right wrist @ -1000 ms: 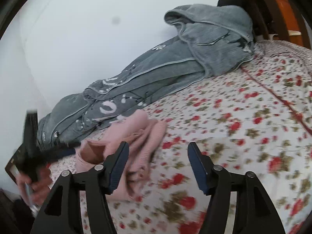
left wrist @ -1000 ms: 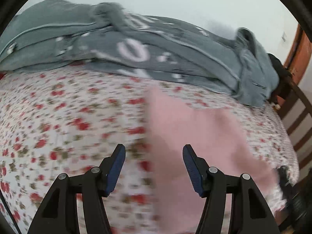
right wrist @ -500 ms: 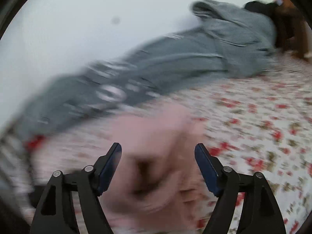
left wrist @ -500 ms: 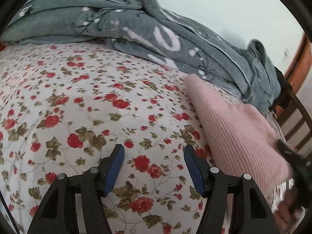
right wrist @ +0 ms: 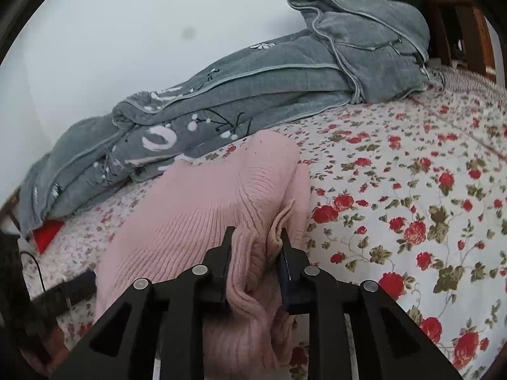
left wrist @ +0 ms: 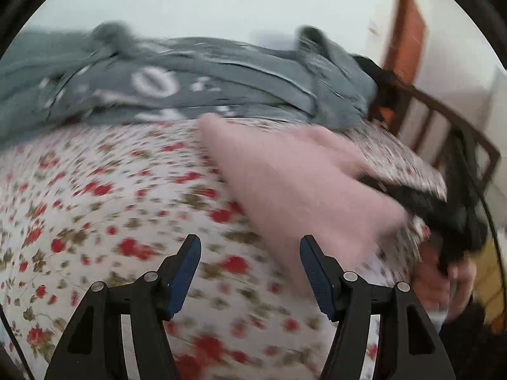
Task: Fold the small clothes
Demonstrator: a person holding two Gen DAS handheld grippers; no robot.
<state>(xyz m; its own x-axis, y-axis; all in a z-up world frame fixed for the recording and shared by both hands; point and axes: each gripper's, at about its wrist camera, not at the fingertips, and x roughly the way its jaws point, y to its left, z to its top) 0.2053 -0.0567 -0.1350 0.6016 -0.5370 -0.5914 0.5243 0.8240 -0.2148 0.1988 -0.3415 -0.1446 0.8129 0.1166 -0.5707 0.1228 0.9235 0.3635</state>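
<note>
Flowery bed sheet (right wrist: 412,190) held a pink sweater (right wrist: 202,209); right tongs (right wrist: 255,237) pinched its edge for folding, left tongs (left wrist: 250,272) stood wide open.

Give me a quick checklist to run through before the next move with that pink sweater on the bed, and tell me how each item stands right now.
1. Right gripper shut on the pink sweater: ok, knit bunched between its fingers.
2. Left gripper open and free: ok, nothing between its fingers.
3. Left gripper lined up on a sweater edge: not ok, it hangs over the floral bedsheet beside it.
4. Sweater spread flat for folding: not ok, it is rumpled.
5. Sweater apart from the grey blanket: cannot tell, their edges meet in view.
</note>
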